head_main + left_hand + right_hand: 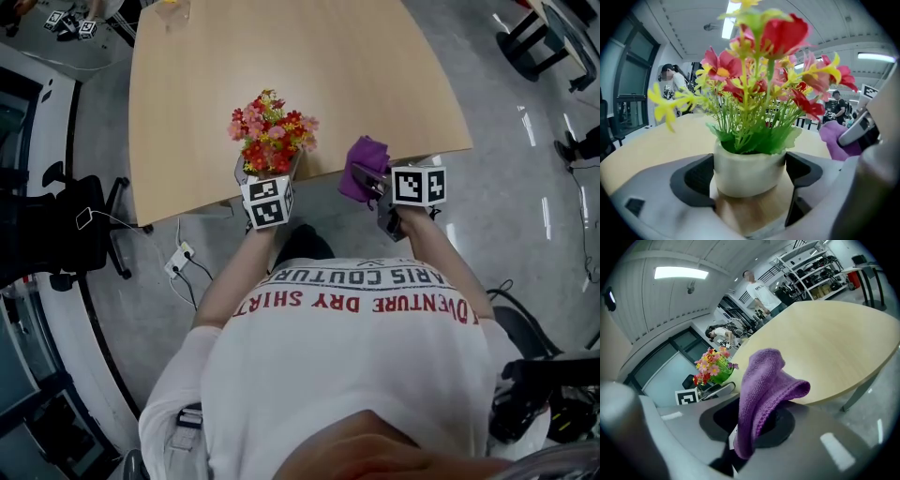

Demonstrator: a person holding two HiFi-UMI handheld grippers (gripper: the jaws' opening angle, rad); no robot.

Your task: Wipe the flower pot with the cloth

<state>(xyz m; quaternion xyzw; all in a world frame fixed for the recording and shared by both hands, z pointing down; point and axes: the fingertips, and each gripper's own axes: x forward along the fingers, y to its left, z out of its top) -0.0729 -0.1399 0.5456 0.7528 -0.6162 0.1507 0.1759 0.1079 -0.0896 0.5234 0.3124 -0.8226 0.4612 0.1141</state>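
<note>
While braced, flower pot (746,177): near the table (375,75) edge, holding red, pink and yellow flowers (759,70).
Left gripper (750,171): jaws wide, pads against both pot sides.
Right gripper (752,423): pinching purple cloth (764,390) — apart from pot.
Wiping: keep pot clamped; sweep its wall, below blooms.

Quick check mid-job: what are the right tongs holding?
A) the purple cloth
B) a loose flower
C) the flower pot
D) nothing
A: the right gripper view shows the purple cloth pinched in the right tongs; the flower pot sits between the left tongs.
</note>
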